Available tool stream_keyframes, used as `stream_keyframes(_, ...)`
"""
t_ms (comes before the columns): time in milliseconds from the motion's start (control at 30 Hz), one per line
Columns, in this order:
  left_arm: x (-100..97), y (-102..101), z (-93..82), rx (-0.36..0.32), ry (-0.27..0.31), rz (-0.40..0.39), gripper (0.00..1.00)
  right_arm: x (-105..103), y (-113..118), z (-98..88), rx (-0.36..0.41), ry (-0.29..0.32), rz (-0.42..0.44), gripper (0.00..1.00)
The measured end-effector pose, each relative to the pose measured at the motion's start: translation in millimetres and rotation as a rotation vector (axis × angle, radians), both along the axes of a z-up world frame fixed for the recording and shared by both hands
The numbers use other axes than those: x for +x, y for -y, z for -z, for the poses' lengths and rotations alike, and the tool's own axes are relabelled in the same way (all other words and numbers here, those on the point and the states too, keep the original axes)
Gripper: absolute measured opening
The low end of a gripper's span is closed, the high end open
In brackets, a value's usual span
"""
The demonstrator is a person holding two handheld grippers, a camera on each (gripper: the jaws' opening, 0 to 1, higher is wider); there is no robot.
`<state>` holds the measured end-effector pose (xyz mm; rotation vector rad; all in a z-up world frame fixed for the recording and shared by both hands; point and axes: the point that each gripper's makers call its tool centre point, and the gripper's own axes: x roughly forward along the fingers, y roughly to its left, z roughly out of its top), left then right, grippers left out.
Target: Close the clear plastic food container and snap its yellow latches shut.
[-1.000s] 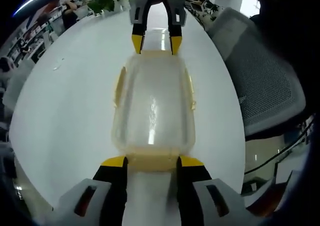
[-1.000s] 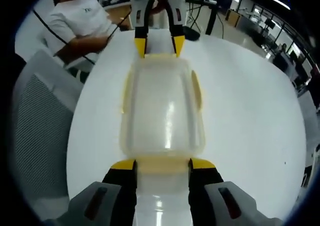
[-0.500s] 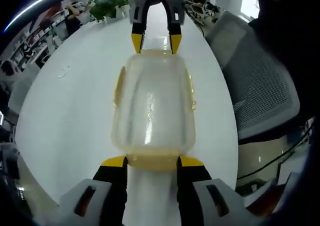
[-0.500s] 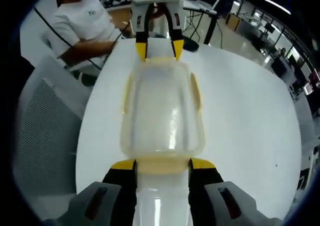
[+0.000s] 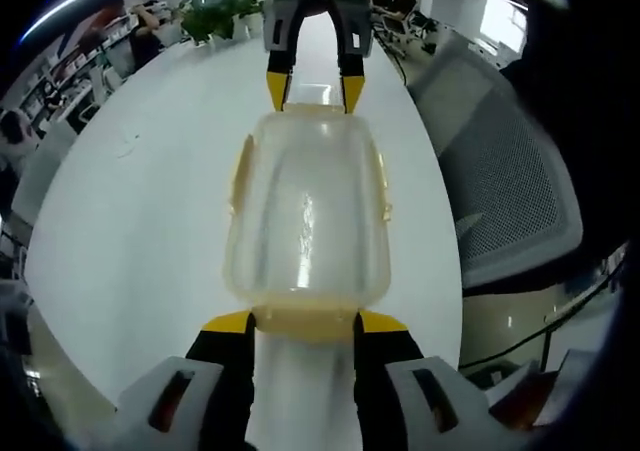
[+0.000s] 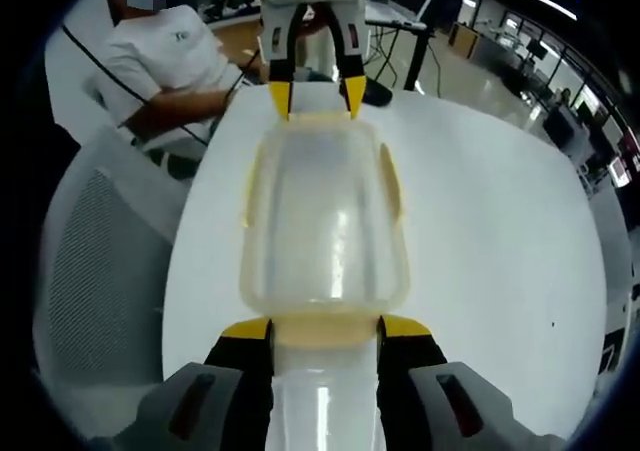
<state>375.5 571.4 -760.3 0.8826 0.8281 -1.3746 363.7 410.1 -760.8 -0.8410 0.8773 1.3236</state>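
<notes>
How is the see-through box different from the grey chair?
The clear container is see-through plastic with yellow latches; the mesh chair is grey netting. The container lies on the white table between both grippers; the chair stands beside the table. Neither has anything in it.

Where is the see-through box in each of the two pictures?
Left gripper view: the clear food container sits mid-picture, its near yellow latch between the left claw tips.
Right gripper view: the same container is mid-picture, a latch at the right claw.
Shared landmark: the white table beneath it.
</notes>
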Motion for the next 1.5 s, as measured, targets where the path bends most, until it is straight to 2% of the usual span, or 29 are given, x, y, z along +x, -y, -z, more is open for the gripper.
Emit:
stream_keyframes(467,2.5,10.2,-3.8,-0.023,-0.008,-0.004,0.37,3.1,10.9,0.6,-0.012,-0.014,0.003,0.39)
stream_keyframes(667,0.8,15.5,-2.2,-0.007,-0.006,-0.013,0.37,3.5,15.2,0.9,-0.005,-0.015,-0.013,0.39)
stream_keyframes(1500,-3.0,70.8,-3.2,-0.001,-0.021,-0.018,0.37,-0.6,71.0,3.1,-0.002,-0.033,-0.008,0.39)
